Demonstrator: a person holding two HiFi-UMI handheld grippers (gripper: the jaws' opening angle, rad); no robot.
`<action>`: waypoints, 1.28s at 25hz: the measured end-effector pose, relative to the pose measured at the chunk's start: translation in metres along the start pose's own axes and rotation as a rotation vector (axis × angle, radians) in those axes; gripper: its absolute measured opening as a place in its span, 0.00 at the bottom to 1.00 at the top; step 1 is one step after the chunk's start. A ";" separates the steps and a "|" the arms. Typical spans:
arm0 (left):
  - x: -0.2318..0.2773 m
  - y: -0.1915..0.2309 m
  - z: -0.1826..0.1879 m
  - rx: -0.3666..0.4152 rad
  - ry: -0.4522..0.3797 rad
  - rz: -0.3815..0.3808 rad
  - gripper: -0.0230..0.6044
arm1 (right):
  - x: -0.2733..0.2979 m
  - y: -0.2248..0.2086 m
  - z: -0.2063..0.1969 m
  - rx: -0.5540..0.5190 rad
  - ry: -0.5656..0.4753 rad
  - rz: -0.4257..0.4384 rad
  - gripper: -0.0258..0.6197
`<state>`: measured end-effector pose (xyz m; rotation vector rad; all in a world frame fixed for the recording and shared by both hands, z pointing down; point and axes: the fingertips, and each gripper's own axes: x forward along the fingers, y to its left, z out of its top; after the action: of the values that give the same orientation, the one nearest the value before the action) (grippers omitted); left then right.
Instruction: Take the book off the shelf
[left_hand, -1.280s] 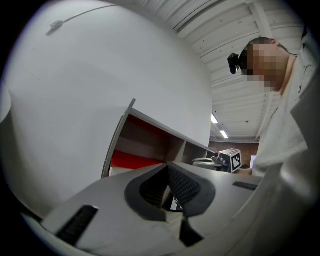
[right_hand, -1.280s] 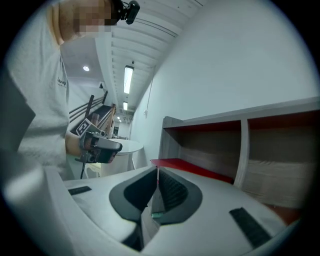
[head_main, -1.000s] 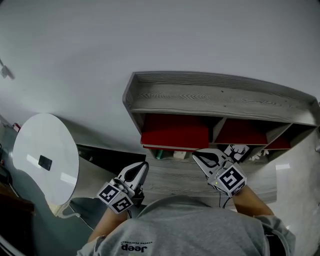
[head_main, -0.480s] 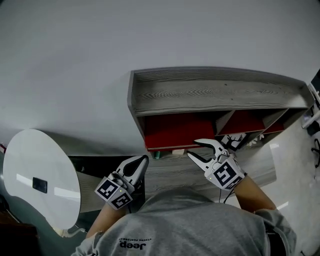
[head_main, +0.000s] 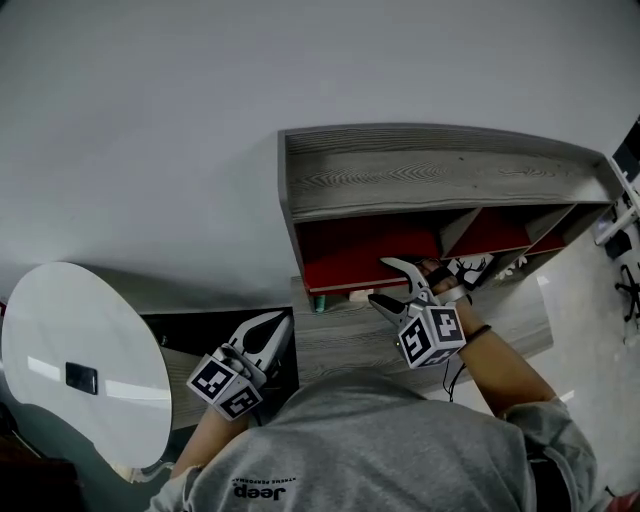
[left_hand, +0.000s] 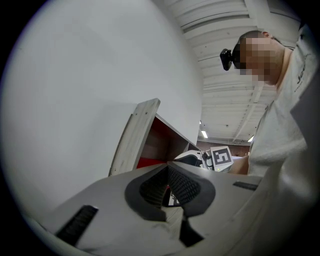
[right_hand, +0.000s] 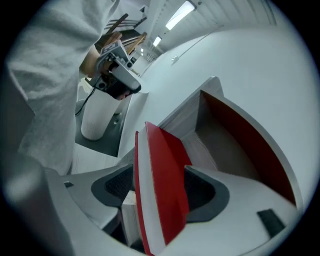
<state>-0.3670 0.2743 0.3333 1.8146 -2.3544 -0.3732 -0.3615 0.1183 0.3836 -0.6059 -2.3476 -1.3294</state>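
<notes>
My right gripper (right_hand: 161, 192) has just opened its jaws wide. A red book (right_hand: 159, 150) sits between them, unclamped, at the mouth of a red-backed shelf (right_hand: 220, 150) compartment.

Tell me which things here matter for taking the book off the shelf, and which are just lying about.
For the job: red book; shelf; right gripper, fingers just opening, book between them.
Lying about: round white table; black-and-white card; white cylinder; left gripper, shut.
</notes>
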 end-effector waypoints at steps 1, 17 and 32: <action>-0.003 0.002 0.000 -0.001 -0.002 0.003 0.07 | 0.003 0.000 -0.001 -0.018 0.018 -0.009 0.57; -0.016 0.015 0.001 -0.014 -0.014 0.010 0.07 | 0.049 0.011 -0.013 -0.247 0.206 -0.076 0.64; -0.012 0.021 -0.001 -0.030 -0.011 0.000 0.07 | 0.064 0.007 -0.018 -0.326 0.205 -0.181 0.59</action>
<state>-0.3828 0.2908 0.3403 1.8044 -2.3435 -0.4172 -0.4097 0.1182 0.4305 -0.3307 -2.0769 -1.7850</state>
